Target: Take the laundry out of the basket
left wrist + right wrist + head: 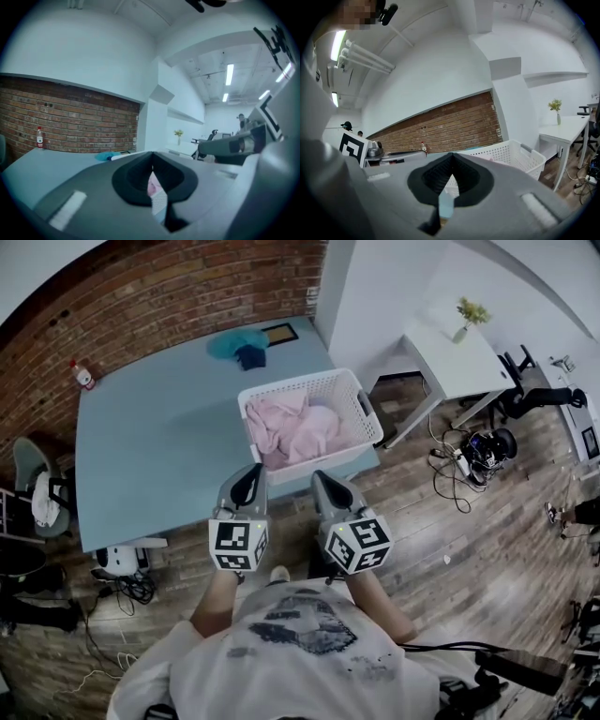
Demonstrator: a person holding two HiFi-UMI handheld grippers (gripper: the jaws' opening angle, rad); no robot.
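A white slotted laundry basket [352,395] stands at the near right corner of the light blue table [150,437]. Pink laundry [295,432] fills it. My left gripper [251,471] is held in front of the table's near edge, just short of the basket's front wall, shut and holding nothing. My right gripper [317,476] hangs beside it, also shut and empty. In the left gripper view the jaws [152,159] meet at the tips, with a sliver of pink laundry [152,187] showing through the gap below. The right gripper view has the basket [513,157] just beyond the jaws [451,159].
A blue cloth [239,345] and a dark-framed tablet [280,333] lie at the table's far edge. A small bottle [82,375] stands at the far left corner. A white desk [459,348] with a plant is to the right, cables and office chairs beyond.
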